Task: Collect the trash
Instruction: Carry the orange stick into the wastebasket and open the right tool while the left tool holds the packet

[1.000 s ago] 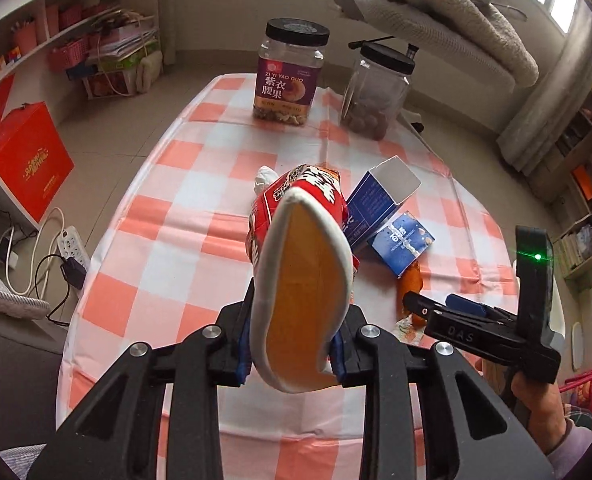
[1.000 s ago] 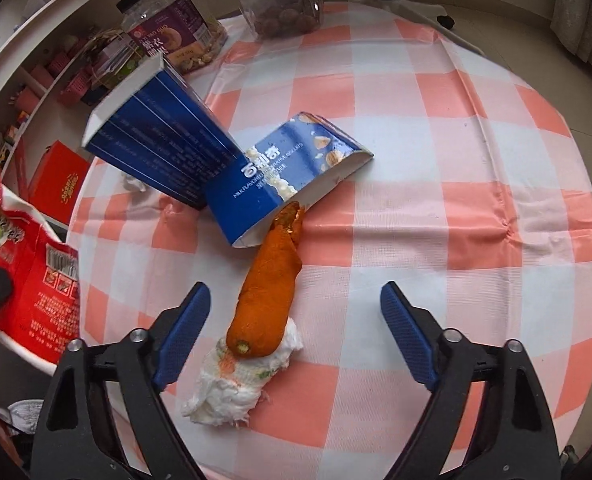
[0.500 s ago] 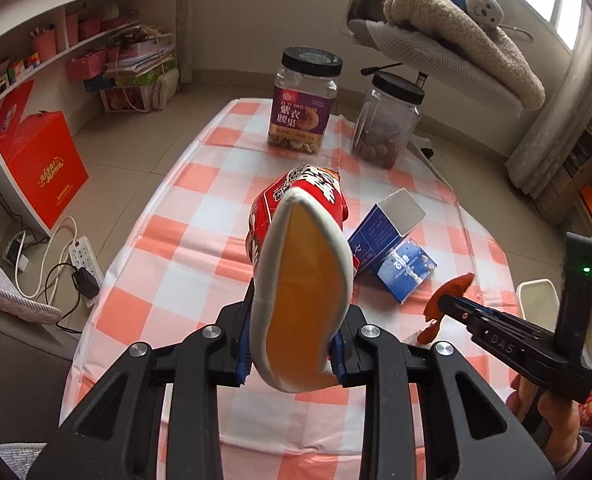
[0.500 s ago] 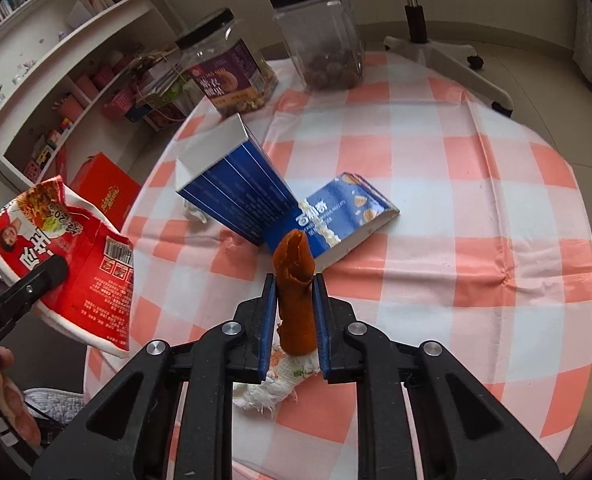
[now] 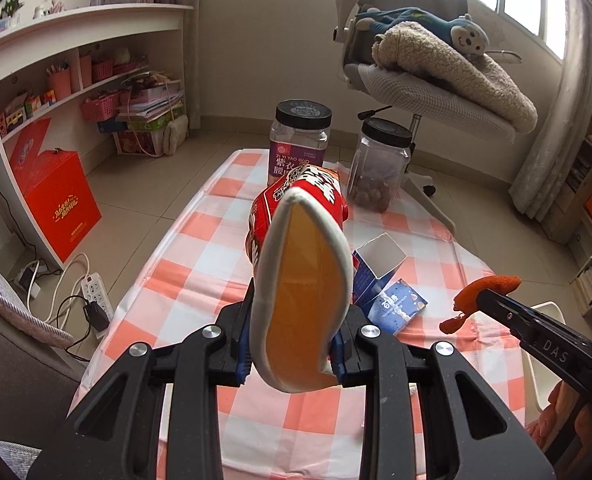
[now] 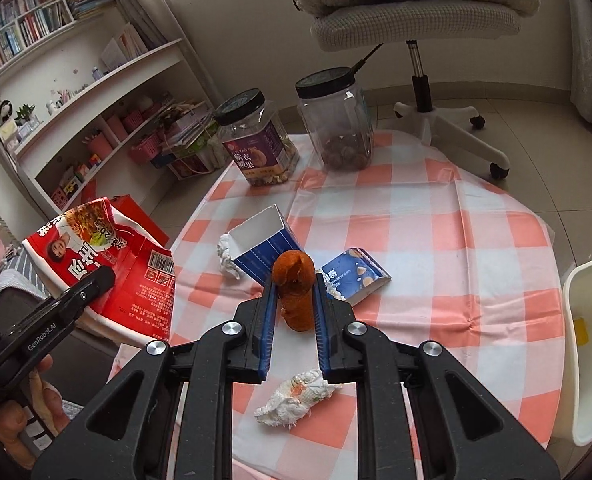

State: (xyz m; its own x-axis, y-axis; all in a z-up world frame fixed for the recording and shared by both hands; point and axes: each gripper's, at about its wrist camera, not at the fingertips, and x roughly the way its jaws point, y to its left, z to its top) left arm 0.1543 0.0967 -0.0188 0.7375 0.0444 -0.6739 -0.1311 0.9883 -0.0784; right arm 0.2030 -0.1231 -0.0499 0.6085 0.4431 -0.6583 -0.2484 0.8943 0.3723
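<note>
Your left gripper (image 5: pixel 292 344) pinches the red bag (image 5: pixel 300 280) mouth-up as a bin; beside it, your right gripper (image 6: pixel 294 300) clamps the orange peel (image 6: pixel 295 288), lifted above the table (image 6: pixel 436 280).

The purple-labelled jar (image 5: pixel 299 141) reads "ZI YI YAO GUO"; left gripper (image 6: pixel 48 320) says "GenRobot.AI"; right gripper (image 5: pixel 544 344) says "DAS".
</note>
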